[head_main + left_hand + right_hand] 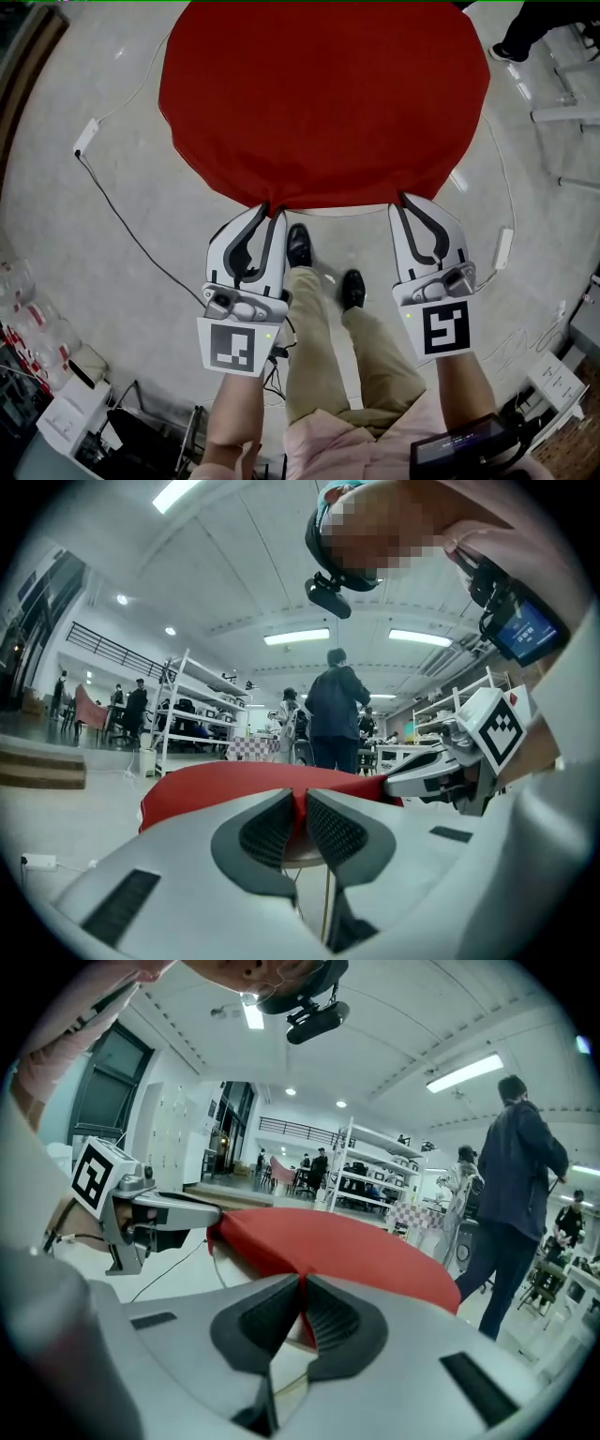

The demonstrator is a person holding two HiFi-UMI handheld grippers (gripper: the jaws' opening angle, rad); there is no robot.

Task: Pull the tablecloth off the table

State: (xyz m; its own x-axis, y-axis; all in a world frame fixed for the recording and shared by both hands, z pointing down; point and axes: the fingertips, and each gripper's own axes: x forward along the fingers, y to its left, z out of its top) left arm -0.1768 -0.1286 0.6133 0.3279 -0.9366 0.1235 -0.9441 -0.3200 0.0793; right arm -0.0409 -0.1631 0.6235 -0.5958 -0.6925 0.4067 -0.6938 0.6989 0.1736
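Observation:
A red tablecloth (323,94) covers a round table and fills the upper middle of the head view. My left gripper (269,208) is shut on the cloth's near edge at its left, a red fold pinched between the pads. My right gripper (401,199) is shut on the same edge further right. In the left gripper view the tablecloth (216,785) runs into the closed left gripper (302,803), with a pale strip of tabletop (305,857) showing under the lifted edge. In the right gripper view the tablecloth (347,1246) is pinched in the right gripper (302,1290).
The person's shoes (323,267) stand on the pale floor just short of the table. Cables and power strips (86,136) lie on the floor at both sides. A person in a dark jacket (335,714) stands beyond the table, with shelving (202,714) behind. Clutter fills the lower left corner (47,375).

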